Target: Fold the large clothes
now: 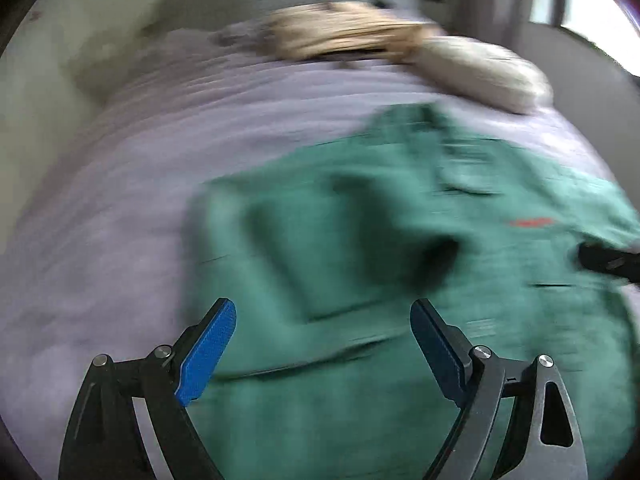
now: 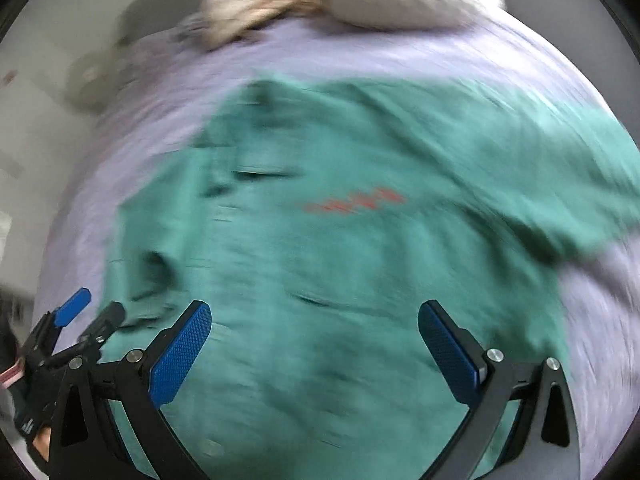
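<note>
On the bed, both wrist views, heavily blurred:

- Green shirt (image 2: 340, 248): lying spread across the lavender bedsheet (image 1: 120, 184), front side facing up, with a small red-orange mark (image 2: 356, 200) showing on the chest. One sleeve is lying folded over the body in the left wrist view, forming a raised, shadowed flap (image 1: 360, 240). The other sleeve (image 2: 560, 168) is stretching outward toward the right edge of the right wrist view.
- Left gripper (image 1: 324, 344): hovering over the lower part of the shirt, its blue-padded fingers (image 1: 208, 356) standing wide apart with nothing between them. It is also appearing at the lower left of the right wrist view (image 2: 90, 312), just beside the shirt's edge.
- Right gripper (image 2: 316, 348): hanging above the lower middle of the shirt, its blue pads (image 2: 180, 356) splayed wide and gripping nothing. A dark part of it is showing at the right edge of the left wrist view (image 1: 608, 260), over the shirt.
- Cream pillow (image 1: 480, 72): resting at the far end of the bed, beyond the shirt's collar.
- Tan bundle of cloth (image 1: 340, 28): lying just beside the pillow, at the far edge; too blurred for identifying further.
- Pale wall (image 1: 48, 92): running along the left side of the bed.
</note>
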{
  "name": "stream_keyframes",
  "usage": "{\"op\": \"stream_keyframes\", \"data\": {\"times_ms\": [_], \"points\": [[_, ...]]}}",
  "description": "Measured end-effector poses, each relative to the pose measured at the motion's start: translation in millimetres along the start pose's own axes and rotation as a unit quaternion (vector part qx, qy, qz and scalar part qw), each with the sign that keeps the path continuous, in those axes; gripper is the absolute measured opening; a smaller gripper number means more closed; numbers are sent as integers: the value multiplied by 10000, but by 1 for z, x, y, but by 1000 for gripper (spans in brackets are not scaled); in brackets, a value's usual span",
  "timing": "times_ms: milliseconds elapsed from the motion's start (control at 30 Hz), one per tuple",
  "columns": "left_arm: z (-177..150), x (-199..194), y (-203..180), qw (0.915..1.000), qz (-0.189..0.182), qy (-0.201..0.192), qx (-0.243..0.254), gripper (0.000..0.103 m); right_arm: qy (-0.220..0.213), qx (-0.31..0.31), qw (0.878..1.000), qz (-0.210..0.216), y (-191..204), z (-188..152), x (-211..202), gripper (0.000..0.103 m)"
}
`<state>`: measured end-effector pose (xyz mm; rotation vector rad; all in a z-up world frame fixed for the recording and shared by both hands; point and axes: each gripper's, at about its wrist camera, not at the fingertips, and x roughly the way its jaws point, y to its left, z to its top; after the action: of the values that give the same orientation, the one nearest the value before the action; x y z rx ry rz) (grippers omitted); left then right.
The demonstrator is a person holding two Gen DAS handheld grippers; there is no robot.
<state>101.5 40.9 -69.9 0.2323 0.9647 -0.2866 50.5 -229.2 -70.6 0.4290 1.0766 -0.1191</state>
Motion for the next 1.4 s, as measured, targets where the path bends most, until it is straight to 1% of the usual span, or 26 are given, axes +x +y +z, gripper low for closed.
{"op": "stream_keyframes", "data": {"times_ms": [67,133,233,300,333,367,433,467,500,533,567,600,633,700,767,833,867,900,933,1000,1033,1100,1167,1233,1300,1400], "points": [[-13,17,32,9976,562,382,-151,90,-47,-560,9981,252,43,11,10,103],[-26,30,50,9942,857,630,-174,90,-33,-967,9942,479,82,17,22,103],[-38,44,59,9927,931,761,-132,90,113,-1493,9857,775,140,26,55,103],[-37,51,58,9928,982,664,-175,90,250,-1639,9827,822,171,33,87,103],[-38,51,60,9927,996,618,-273,90,346,-1708,9816,781,183,34,103,103],[-38,52,63,9926,968,577,-451,90,458,-1796,9809,584,195,35,122,103],[-40,56,71,9908,889,554,-859,90,613,-2052,9768,10,210,29,147,103],[-41,56,73,9899,858,544,-993,90,695,-2240,9713,-395,216,26,162,100],[-42,57,76,9890,836,541,-1098,90,718,-2434,9637,-826,217,22,174,89],[-44,56,78,9884,836,530,-1152,90,603,-2482,9621,-958,216,21,175,84],[-45,56,80,9882,821,509,-1193,90,459,-2432,9645,-919,213,22,167,52],[-46,55,83,9878,792,499,-1241,90,338,-2269,9700,-807,206,27,156,15],[-47,56,87,9876,776,506,-1269,90,263,-2071,9750,-766,197,32,146,15],[-48,57,95,9869,679,563,-1354,90,48,-1293,9913,-234,162,49,115,15],[-50,58,102,9870,536,583,-1397,90,-177,-600,9980,43,118,63,90,15],[-50,59,104,9893,473,572,-1259,90,-352,40,9991,244,74,73,72,16],[-49,58,104,9907,487,550,-1148,90,-408,334,9981,323,52,76,67,19],[-50,56,104,9917,494,531,-1064,90,-421,707,9961,309,21,76,65,26],[-50,54,105,9925,504,518,-985,90,-319,1020,9939,280,-3,75,66,30],[-48,52,112,9926,568,518,-940,90,-164,1640,9859,274,-43,67,67,46],[-48,49,117,9917,635,535,-980,90,-135,1957,9803,218,-61,58,65,47],[-47,45,135,9885,678,619,-1200,90,-160,2421,9691,457,-78,37,55,48],[-46,38,157,9835,546,675,-1586,90,-134,2682,9591,894,-78,19,49,49],[-43,35,171,9794,463,713,-1832,90,95,2626,9502,1677,-52,5,53,49],[-39,34,177,9773,403,742,-1943,90,490,2308,9428,2357,-8,-10,66,51],[-32,36,175,9771,437,726,-1953,90,1220,2059,9174,3181,72,-32,108,55]]}}
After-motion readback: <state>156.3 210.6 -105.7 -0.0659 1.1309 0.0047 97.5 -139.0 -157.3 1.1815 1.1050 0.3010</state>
